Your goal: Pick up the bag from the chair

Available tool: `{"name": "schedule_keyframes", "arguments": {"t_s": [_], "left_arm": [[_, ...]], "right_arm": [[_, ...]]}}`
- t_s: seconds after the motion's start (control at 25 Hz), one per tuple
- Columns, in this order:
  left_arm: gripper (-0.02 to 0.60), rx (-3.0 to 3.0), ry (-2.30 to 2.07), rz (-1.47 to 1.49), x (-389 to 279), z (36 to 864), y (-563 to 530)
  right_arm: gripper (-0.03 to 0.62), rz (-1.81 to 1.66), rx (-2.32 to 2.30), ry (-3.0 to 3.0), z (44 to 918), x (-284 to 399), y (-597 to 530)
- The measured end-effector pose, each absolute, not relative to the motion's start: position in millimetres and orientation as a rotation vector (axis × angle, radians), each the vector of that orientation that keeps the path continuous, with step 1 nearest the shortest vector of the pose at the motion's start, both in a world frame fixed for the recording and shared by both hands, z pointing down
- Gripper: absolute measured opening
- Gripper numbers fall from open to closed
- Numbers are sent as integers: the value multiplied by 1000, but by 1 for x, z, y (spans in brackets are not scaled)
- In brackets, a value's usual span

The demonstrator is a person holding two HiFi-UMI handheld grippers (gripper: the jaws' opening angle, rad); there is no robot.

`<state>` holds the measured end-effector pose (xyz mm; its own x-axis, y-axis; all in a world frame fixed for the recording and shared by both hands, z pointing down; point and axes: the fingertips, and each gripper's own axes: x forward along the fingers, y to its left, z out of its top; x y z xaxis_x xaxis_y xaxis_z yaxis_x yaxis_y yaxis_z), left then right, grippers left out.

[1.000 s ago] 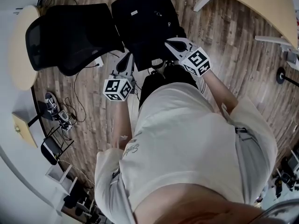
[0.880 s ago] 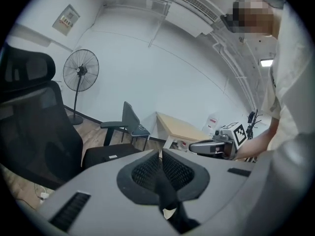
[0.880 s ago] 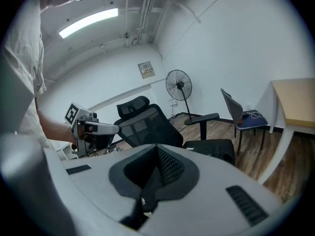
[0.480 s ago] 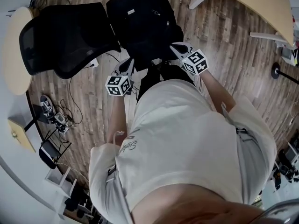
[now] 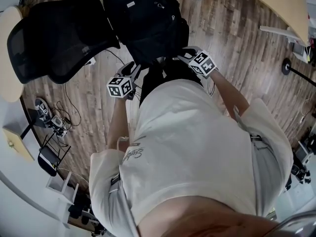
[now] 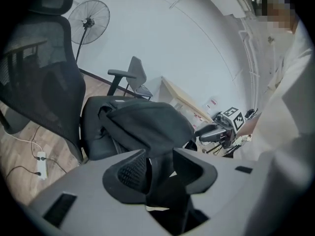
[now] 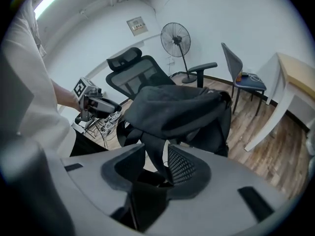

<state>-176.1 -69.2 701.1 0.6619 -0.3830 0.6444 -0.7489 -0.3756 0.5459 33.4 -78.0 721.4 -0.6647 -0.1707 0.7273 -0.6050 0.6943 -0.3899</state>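
A black bag (image 5: 143, 19) lies on the seat of a black mesh office chair (image 5: 54, 38). Both grippers are at the bag's near edge. The left gripper (image 5: 132, 69) is shut on a black bag strap (image 6: 158, 181) that fills the gap between its jaws. The right gripper (image 5: 183, 56) is shut on another strap (image 7: 153, 156) running down from the bag (image 7: 177, 109). In the left gripper view the bag (image 6: 147, 122) bulges over the chair seat (image 6: 96, 132), with the right gripper (image 6: 211, 132) beyond it. The right gripper view has the left gripper (image 7: 98, 104) at left.
A standing fan (image 7: 175, 37) and a grey chair (image 7: 241, 75) are behind the office chair. A wooden table (image 5: 281, 4) stands at the right, a round tabletop (image 5: 7, 78) at the left. Cables and a power strip (image 6: 40, 161) lie on the wood floor.
The head view has shifted, so chair and bag sit further up and left. Both grippers have stayed at the bag's near edge, holding the straps.
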Motion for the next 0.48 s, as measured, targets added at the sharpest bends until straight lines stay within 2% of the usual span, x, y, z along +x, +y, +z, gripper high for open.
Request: {"name": "schedule_keyframes", "arguments": {"t_s": [0.48], "left_arm": [[169,1930,-680,640,-152,743,-48]], "right_arm": [[143,970,221,-2148,760,4,-65]]}}
